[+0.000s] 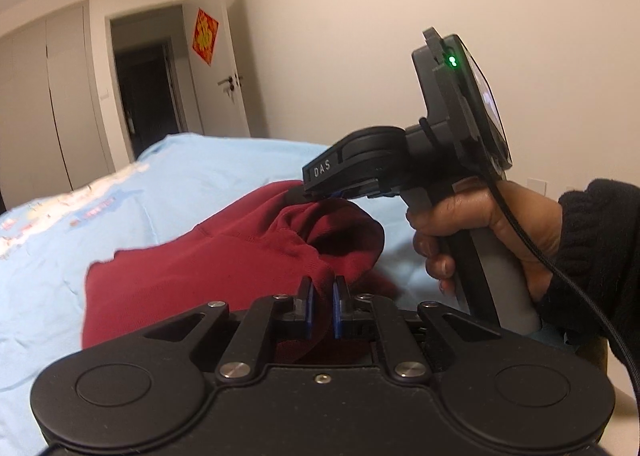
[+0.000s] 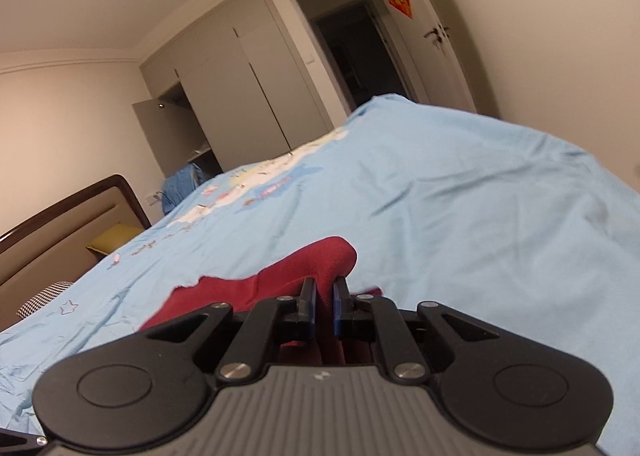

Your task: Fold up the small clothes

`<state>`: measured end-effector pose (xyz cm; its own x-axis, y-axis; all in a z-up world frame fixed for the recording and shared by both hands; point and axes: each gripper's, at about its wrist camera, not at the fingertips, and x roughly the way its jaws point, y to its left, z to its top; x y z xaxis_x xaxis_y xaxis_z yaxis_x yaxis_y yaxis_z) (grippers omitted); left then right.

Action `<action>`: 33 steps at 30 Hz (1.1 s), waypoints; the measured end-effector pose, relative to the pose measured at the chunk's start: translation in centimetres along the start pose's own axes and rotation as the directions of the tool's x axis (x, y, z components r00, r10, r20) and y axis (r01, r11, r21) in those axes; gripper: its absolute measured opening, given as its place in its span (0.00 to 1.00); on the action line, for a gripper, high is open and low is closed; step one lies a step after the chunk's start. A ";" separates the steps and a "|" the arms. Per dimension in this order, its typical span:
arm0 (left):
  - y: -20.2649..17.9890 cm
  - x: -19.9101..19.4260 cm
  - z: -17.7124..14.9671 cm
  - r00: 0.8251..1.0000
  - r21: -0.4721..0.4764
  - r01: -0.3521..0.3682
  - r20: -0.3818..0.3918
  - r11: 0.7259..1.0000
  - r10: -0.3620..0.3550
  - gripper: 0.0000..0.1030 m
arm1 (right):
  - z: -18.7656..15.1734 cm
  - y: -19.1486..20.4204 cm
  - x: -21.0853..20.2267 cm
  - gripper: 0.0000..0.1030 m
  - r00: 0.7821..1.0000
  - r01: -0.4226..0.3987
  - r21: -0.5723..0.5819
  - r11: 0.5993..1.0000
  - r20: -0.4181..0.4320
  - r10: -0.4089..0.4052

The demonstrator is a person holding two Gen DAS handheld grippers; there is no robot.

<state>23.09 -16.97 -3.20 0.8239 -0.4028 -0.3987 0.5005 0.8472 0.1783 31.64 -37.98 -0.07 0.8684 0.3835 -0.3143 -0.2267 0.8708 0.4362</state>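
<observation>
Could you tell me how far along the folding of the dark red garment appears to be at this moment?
Early to midway, I would judge. Done: the dark red garment is spread on the light blue bed sheet. In hand: the left hand-held gripper and right hand-held gripper each pinch a raised edge of the cloth. Left: laying that edge over and flattening; no neat folded shape shows yet.

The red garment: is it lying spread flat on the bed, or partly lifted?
Partly lifted. The red garment is bunched where the right claw and the left claw each pinch it; the rest lies on the blue sheet.
</observation>
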 end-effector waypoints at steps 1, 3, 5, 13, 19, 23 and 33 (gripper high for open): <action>0.0 0.2 -0.1 1.000 -0.004 0.003 -0.009 1.000 -0.003 0.09 | -0.3 -0.3 0.2 0.09 1.000 0.005 0.005 1.000 -0.011 -0.005; -0.1 0.4 -0.3 0.999 -0.011 0.017 -0.030 1.000 -0.017 0.09 | -1.0 -0.6 0.4 0.09 1.000 0.011 0.014 1.000 -0.028 -0.010; -0.1 0.5 -0.5 0.999 -0.017 0.020 -0.043 1.000 -0.021 0.10 | -1.2 -0.8 0.7 0.09 0.999 0.013 0.021 1.000 -0.037 -0.012; 1.2 1.0 0.7 0.997 -0.113 0.051 -0.043 0.992 -0.056 0.22 | -1.3 -0.8 0.6 0.18 0.999 0.024 0.016 1.000 -0.044 -0.024; 3.0 0.1 1.1 0.999 -0.226 0.037 -0.017 0.973 -0.042 0.57 | -1.2 -0.6 -0.3 0.52 0.999 0.045 0.008 0.999 -0.031 -0.045; 4.4 -0.5 1.9 1.000 -0.298 -0.005 0.020 0.955 0.012 0.79 | -1.3 -0.3 -1.0 0.77 0.998 0.058 -0.016 0.998 -0.019 -0.059; 9.9 -1.0 1.3 0.962 -0.439 -0.272 -0.094 0.856 0.258 0.96 | -1.6 -1.1 -1.4 0.90 0.985 0.162 0.040 0.986 -0.060 -0.160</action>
<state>27.57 -8.66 0.08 0.8963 -0.1365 -0.4220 0.0872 0.9871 -0.1341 29.94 -39.02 -1.43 0.8652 0.2576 -0.4303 -0.0650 0.9084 0.4131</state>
